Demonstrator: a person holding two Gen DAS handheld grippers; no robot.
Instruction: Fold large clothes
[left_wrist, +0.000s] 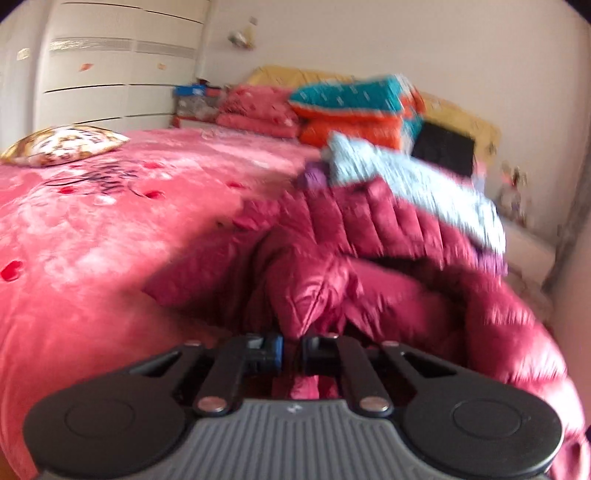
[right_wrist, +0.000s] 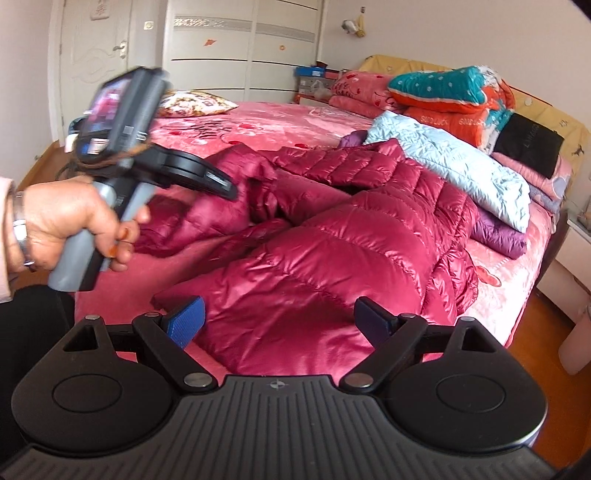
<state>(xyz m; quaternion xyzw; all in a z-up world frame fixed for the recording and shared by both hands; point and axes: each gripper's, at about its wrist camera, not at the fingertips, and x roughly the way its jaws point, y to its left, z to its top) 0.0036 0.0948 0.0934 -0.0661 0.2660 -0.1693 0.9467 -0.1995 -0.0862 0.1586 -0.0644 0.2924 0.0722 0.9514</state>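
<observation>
A shiny dark red puffer jacket (right_wrist: 332, 240) lies spread and rumpled across the pink bed cover (right_wrist: 280, 118). In the left wrist view the jacket (left_wrist: 369, 258) bunches up right in front of my left gripper (left_wrist: 291, 354), whose jaws are shut on a fold of its fabric. The right wrist view shows that left gripper (right_wrist: 231, 190) held by a hand (right_wrist: 66, 221), its tips at the jacket's left edge. My right gripper (right_wrist: 280, 323) stands open over the jacket's near hem, with the blue pads (right_wrist: 188, 321) wide apart and pressing on nothing.
A light blue quilted garment (right_wrist: 461, 162) and a purple one (right_wrist: 498, 232) lie beyond the jacket. Folded teal-and-orange quilts (right_wrist: 443, 96), pink bedding (right_wrist: 362, 92) and a black bag (right_wrist: 528, 147) sit at the headboard. A pillow (right_wrist: 195, 103) lies far left, before a white wardrobe (right_wrist: 240, 55).
</observation>
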